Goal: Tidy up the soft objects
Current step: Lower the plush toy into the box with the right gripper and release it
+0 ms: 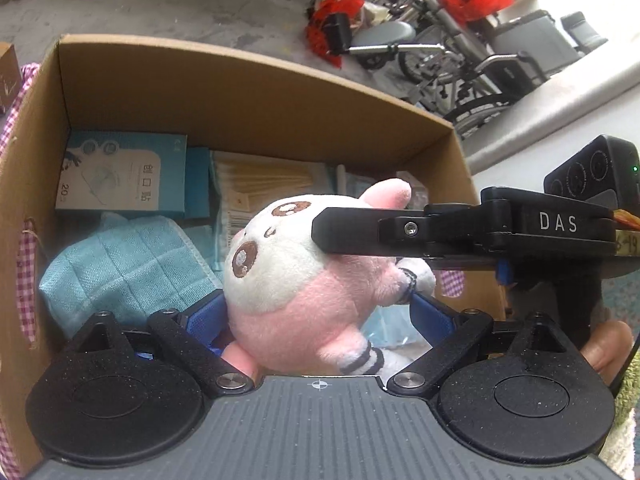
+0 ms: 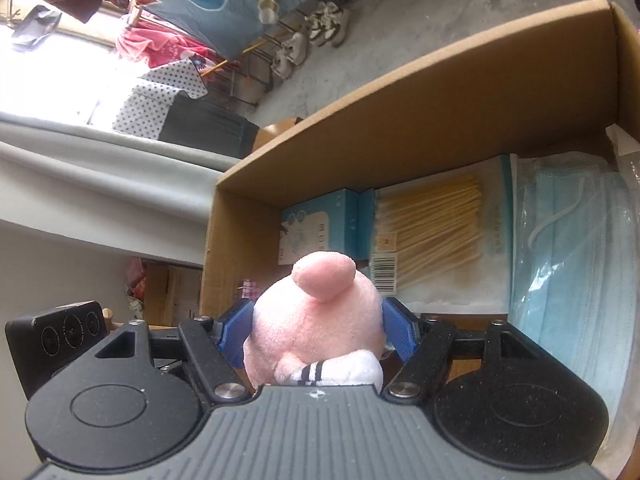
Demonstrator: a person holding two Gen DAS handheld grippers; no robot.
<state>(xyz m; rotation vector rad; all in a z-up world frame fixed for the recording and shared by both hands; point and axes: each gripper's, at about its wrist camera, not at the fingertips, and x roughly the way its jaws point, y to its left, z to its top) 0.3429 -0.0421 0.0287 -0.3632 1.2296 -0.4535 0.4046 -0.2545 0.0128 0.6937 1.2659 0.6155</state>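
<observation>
While the pink-and-white plush toy [image 1: 304,276] hangs just over the open cardboard box [image 1: 224,92], both grippers have a piece of it. Look at the left gripper [image 1: 316,316]: its blue pads [image 1: 430,314] press into the toy's pink belly from both sides, clenched on the plush, with a striped white limb poking out below. And the right gripper [image 2: 316,330] is clamped on it too, blue pads [image 2: 398,330] squeezing the pink body, a rounded pink nub sticking up above them. From the left wrist camera that right gripper [image 1: 332,232] reaches in from the side, one black finger lying across the toy's white face beside the brown eyes.

Now the box underneath, and it is well stocked! A light blue folded cloth [image 1: 120,264] sits in the near left part, right beside the toy. Behind it, against the far wall, a blue-and-white carton [image 1: 120,176] with printed characters. Next to that, a clear pack of pale wooden sticks [image 2: 432,220] with a barcode label. Further right, a bag of blue face masks [image 2: 576,256] with white ear loops fills that end. A pink checked fabric [image 1: 26,276] hangs along the box's outer left side.
</observation>
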